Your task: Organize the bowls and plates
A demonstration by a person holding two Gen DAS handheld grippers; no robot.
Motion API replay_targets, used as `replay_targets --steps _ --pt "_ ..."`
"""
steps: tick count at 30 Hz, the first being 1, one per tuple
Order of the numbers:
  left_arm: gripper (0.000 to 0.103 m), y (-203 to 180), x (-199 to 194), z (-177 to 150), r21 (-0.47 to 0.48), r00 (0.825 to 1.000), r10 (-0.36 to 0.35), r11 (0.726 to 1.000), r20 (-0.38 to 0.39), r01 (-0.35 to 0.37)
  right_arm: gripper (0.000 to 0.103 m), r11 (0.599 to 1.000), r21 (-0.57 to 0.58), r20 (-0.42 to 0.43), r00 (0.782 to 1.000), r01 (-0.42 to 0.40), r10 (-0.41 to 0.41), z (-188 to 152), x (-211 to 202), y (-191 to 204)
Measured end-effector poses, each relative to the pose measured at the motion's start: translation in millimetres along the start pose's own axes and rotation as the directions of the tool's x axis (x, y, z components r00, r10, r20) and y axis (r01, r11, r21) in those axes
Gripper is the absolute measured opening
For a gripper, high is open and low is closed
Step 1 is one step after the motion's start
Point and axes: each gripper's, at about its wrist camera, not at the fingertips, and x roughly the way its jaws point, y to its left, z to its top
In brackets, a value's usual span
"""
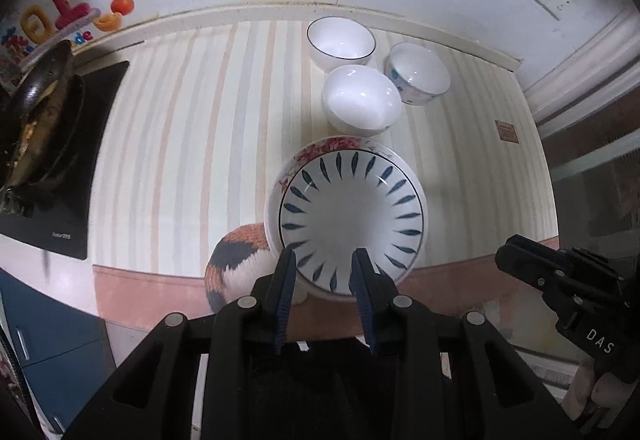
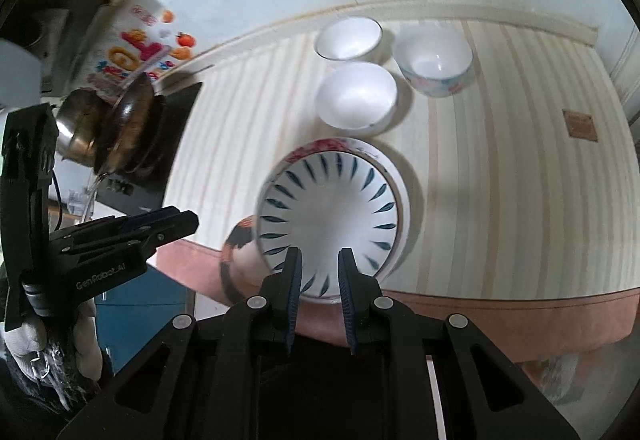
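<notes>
1. Left wrist view. Bowl with blue leaf strokes [image 1: 352, 220] is seen nested in a floral-rimmed dish [image 1: 298, 156], at the near edge of the striped table [image 1: 180, 120]. The mouth faces up; being round, it has no long axis in plan, and its axis is upright. The left tool [image 1: 324, 260] hangs over the near rim, jaws moderately apart, nothing held. Three small bowls are grouped farther back: a dark-rimmed one [image 1: 341, 42], a plain white one [image 1: 362, 100] and a blue-patterned one [image 1: 418, 74], all upright and close together. A knitted calico object [image 1: 236, 264] lies just beside the stack, at its near left.

2. Right wrist view. The right tool [image 2: 320, 264] is also poised at the near rim, jaws narrowly parted, empty. The left tool is seen from the side at far left; its gap cannot be told here.

3. Risk, as judged: the stack sits at the table edge, so a rim pinch on the inner bowl alone could drag or tip the dish off. The glaze looks slippery.
</notes>
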Motion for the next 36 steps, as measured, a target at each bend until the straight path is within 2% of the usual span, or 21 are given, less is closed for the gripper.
replay_targets --steps 10,17,19,20,21,22,26,29,34,35,36 --pt "0.027 -13.2 -18.5 -23.2 -0.001 1.0 -0.016 1.0 -0.003 0.016 0.021 0.999 -0.051 0.008 1.0 0.009 -0.009 -33.7 -36.5 22.1" --pt "0.027 -13.4 -15.6 -13.4 0.01 0.999 -0.035 0.999 0.014 0.034 0.021 0.999 -0.032 -0.002 1.0 0.02 -0.02 -31.9 -36.1 15.8" --pt "0.029 -10.9 -8.8 -2.4 0.018 0.999 -0.047 0.999 0.012 0.047 0.029 0.999 -0.015 0.003 1.0 0.028 -0.028 -22.8 -32.5 10.7" --pt "0.03 -9.3 -3.9 4.2 0.02 0.998 -0.056 0.998 0.01 0.056 0.044 0.999 -0.006 0.002 0.999 0.039 -0.039 -17.5 -29.9 8.2" --pt "0.03 -6.0 3.7 13.9 0.016 0.998 -0.062 0.998 0.005 0.062 0.056 0.999 0.006 0.004 0.999 0.045 -0.045 -12.4 -27.4 5.9" --pt "0.03 -3.1 10.8 22.7 0.013 0.998 -0.066 0.998 0.001 0.066 0.058 0.999 0.025 0.019 0.999 0.041 -0.042 -4.5 -23.5 1.6" --pt "0.03 11.1 49.2 69.1 -0.013 0.998 -0.058 0.998 0.006 0.058 0.059 0.995 0.088 0.051 0.997 0.052 -0.057 34.0 3.5 -17.5" --pt "0.03 24.6 90.2 107.3 -0.043 0.998 -0.064 0.997 -0.018 0.063 0.059 0.988 0.135 0.058 0.995 0.069 -0.078 68.8 40.4 -35.3" --pt "0.03 30.0 163.6 158.5 -0.066 0.981 -0.151 0.987 -0.122 0.144 0.059 0.97 0.235 -0.003 0.998 0.066 -0.067 117.1 116.7 -72.0" --pt "0.03 28.8 174.8 165.8 -0.063 0.977 -0.164 0.986 -0.137 0.156 0.058 0.964 0.259 -0.014 0.998 0.055 -0.053 122.8 128.5 -77.7" --pt "0.03 27.4 186.7 172.8 -0.063 0.973 -0.176 0.984 -0.146 0.169 0.051 0.956 0.292 -0.021 0.999 0.03 -0.025 131.3 145.0 -86.7"
